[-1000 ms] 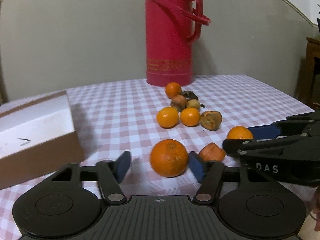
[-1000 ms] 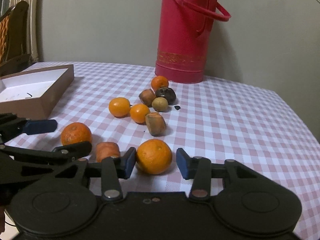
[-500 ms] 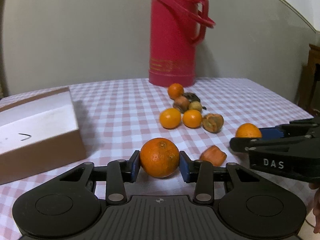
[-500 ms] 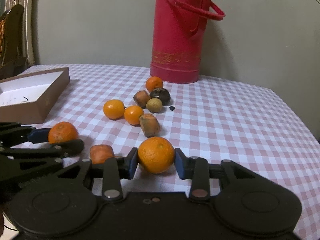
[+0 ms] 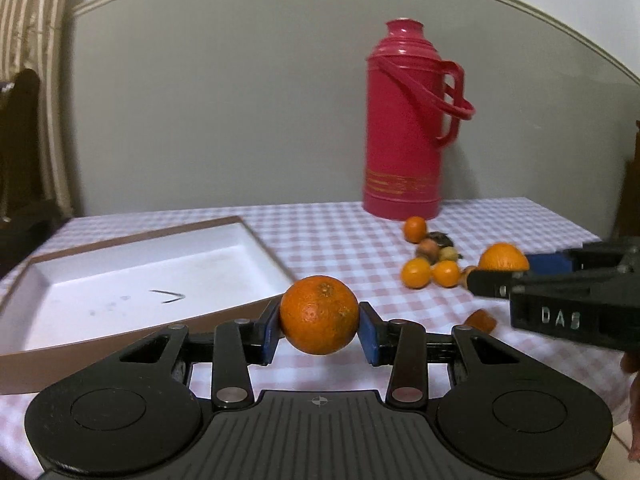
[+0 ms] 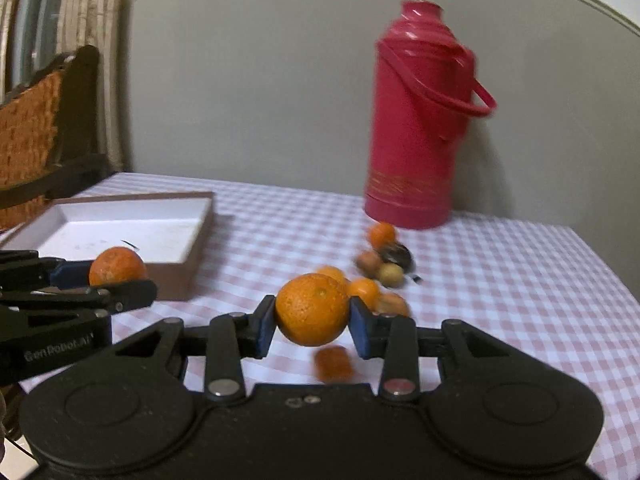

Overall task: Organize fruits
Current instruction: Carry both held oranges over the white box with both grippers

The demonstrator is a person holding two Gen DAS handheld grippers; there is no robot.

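My left gripper [image 5: 319, 328] is shut on an orange [image 5: 319, 314] and holds it above the table, just in front of the brown box with a white inside [image 5: 132, 280]. My right gripper [image 6: 312, 326] is shut on another orange [image 6: 312, 309], also lifted off the cloth. In the right wrist view the left gripper [image 6: 92, 280] and its orange [image 6: 117, 266] show at the left, near the box [image 6: 128, 224]. In the left wrist view the right gripper's orange [image 5: 503, 257] shows at the right. Several small fruits [image 5: 432, 258] lie loose on the table.
A tall red thermos [image 5: 408, 136] stands at the back of the pink checked tablecloth [image 6: 520, 300]. An orange-brown fruit piece [image 5: 480, 320] lies near the front. A dark wooden chair with a wicker back [image 6: 44, 128] stands at the left.
Both grippers closed on their oranges and lifted them off the table. Both have swung left toward the box, and the right wrist view is blurred by motion.
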